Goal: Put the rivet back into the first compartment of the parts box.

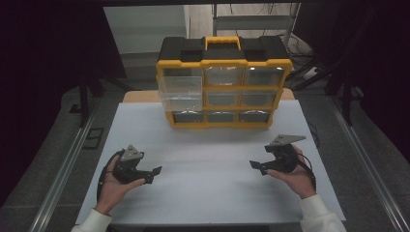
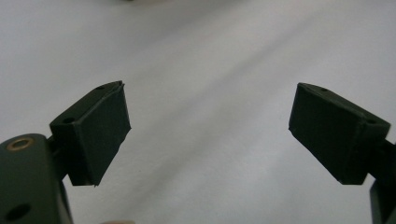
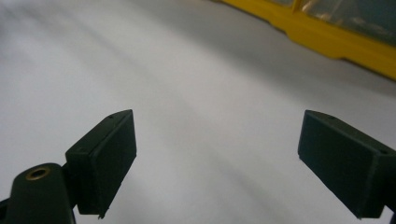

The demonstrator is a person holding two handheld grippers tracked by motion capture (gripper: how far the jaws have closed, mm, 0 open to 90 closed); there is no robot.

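The left gripper (image 1: pixel 153 174) rests low over the white table sheet (image 1: pixel 208 159), held in the person's left hand (image 1: pixel 113 186), with its jaws spread wide and nothing between them; in the left gripper view the two black pads (image 2: pixel 100 130) stand far apart with only bare white sheet beyond them. The right gripper (image 1: pixel 256 166) is held the same way in the right hand (image 1: pixel 297 176), jaws also spread wide and empty, and it points inward toward the left gripper, the two well apart with open sheet between them. Each gripper carries a grey three-cornered plate (image 1: pixel 131 153) on top.

Ahead of both grippers, farther from the person and well apart from either, stands the yellow and black organizer case (image 1: pixel 225 63), upright on the sheet with its handle on top and three rows of clear drawers facing the grippers. Its upper drawer (image 1: pixel 181 92) on the left gripper's side is pulled out toward the person and juts forward of the case front; the other drawers sit flush. In the right gripper view, the yellow lower edge of the case (image 3: pixel 327 39) crosses the upper right corner, beyond the right-hand jaw, not touching it
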